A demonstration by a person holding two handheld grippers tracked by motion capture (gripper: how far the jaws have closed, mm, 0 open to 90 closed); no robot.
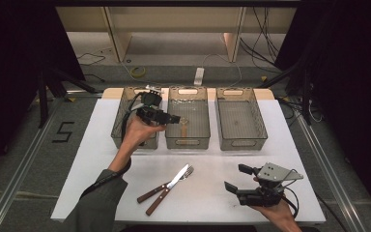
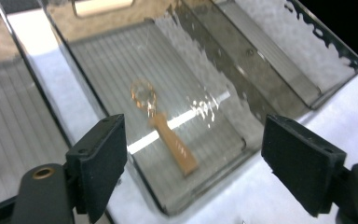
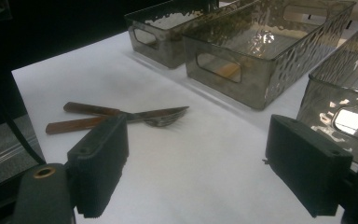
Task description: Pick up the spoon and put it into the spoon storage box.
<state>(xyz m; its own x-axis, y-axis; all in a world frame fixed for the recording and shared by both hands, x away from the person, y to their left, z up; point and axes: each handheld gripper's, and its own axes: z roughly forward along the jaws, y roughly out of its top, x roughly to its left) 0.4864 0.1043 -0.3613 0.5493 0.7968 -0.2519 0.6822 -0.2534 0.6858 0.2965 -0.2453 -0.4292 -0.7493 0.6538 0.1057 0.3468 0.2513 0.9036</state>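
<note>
A wooden-handled spoon (image 1: pixel 184 126) (image 2: pixel 165 130) lies on the floor of the middle clear bin (image 1: pixel 187 143). My left gripper (image 1: pixel 174 119) (image 2: pixel 193 149) hovers over the edge between the left bin (image 1: pixel 121 121) and the middle one. It points toward the spoon, open, with nothing between its pads. On the white table (image 1: pixel 101 159) a knife (image 1: pixel 157 203) (image 3: pixel 93 109) and a fork (image 1: pixel 149 194) (image 3: pixel 74 124) lie crossed, both with wooden handles. At the front right my right gripper (image 1: pixel 235 177) (image 3: pixel 196 163) rests low, open and empty, facing the cutlery.
A third clear bin (image 1: pixel 241 143) stands at the right of the row, with nothing visible in it. Cables trail from both grippers. Dark floor and metal rails surround the table; its front edge is near the right hand.
</note>
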